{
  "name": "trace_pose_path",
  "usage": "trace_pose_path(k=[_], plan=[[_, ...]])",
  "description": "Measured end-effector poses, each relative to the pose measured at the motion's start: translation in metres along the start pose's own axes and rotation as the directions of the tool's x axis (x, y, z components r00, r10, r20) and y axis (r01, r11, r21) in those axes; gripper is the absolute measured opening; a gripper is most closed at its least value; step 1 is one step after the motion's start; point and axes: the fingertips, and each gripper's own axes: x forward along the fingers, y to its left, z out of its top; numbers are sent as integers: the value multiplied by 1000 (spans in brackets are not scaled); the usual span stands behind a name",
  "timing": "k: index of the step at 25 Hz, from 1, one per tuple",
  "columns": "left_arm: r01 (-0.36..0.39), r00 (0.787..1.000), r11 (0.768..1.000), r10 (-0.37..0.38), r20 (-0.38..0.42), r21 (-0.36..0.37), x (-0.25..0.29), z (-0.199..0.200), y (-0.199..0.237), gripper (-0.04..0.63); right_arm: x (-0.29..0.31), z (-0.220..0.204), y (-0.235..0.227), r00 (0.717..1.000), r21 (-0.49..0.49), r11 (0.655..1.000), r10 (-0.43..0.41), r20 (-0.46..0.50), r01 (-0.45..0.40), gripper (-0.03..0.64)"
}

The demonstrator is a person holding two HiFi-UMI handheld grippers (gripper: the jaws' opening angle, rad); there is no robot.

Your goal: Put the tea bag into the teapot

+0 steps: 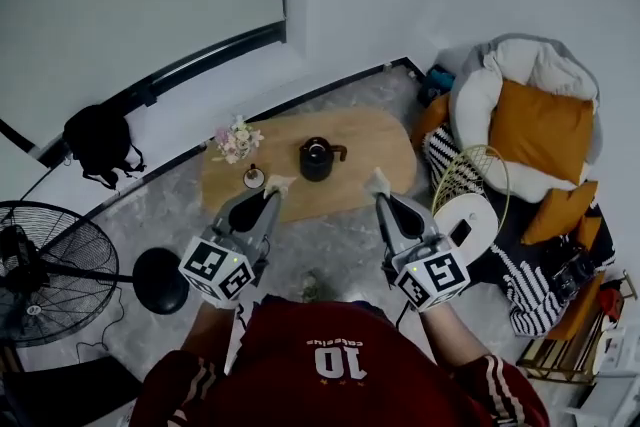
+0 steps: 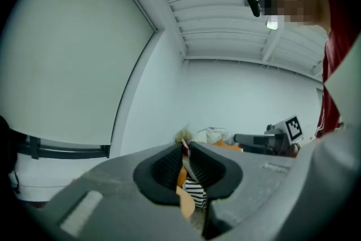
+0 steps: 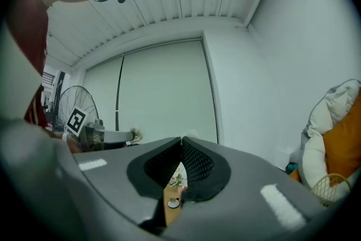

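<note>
Grip: left claw (image 2: 185, 147) pinches fuzzy tea bag (image 1: 278, 183) | right claw (image 3: 181, 141) clamps unclear white scrap (image 1: 377, 181)

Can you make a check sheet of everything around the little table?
Surface: oval wooden table, low, on grey floor.
Job's things: black teapot upright mid-table; cannot tell which held piece is the tea bag.
Clutter: small cup, flowers on the table.
Grippers: left gripper shut on a yellowish piece; right gripper shut on a white piece.
Cables: nothing seen.
Surroundings: fan, black bag, cushioned chair.
</note>
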Motion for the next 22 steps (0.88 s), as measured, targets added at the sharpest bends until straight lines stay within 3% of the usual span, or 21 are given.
trace_pose_path(k=[6, 14, 22], plan=[[16, 1000, 1000, -16, 21, -20, 10, 6, 45, 43, 43, 5, 5, 1000, -31, 1000, -1, -5, 1, -2], [38, 999, 999, -37, 34, -37, 17, 6, 63, 43, 65, -6, 8, 998, -53, 999, -8, -58, 5, -2], [-11, 1000, 999, 12, 29, -37, 4, -1, 85, 43, 87, -15, 5, 997, -29, 1000, 1, -74, -3, -2]])
